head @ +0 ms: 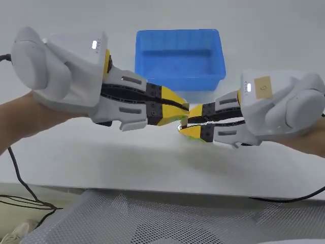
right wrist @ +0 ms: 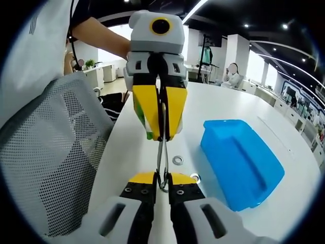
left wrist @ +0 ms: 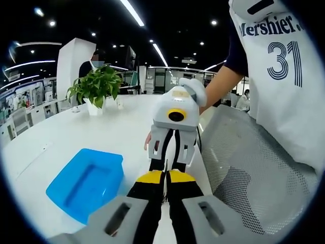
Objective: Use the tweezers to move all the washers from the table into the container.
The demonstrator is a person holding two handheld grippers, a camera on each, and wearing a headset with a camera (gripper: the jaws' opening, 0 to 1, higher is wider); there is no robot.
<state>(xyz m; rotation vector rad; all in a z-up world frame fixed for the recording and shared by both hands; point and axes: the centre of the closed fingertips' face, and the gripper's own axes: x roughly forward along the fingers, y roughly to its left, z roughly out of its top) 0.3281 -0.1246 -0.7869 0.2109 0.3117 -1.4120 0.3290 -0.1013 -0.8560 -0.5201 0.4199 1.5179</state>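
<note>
Over the worktop [head: 101, 152], left gripper [head: 184, 108] and right gripper [head: 189, 124] both clench the tweezers [right wrist: 162, 152]; a careless release may drop them

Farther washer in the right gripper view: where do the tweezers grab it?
Pinch the ring of the washer, one tweezers tip through its hole, one outside, from above. It lies flat on the table, so a side approach likely slips.

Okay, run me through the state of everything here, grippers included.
Left gripper: shut on the tweezers.
Right gripper: shut on the tweezers' other end.
Tweezers: held between both grippers, above the table.
Container: upright, looks empty.
Washers: two, flat on the table, outside the container.
</note>
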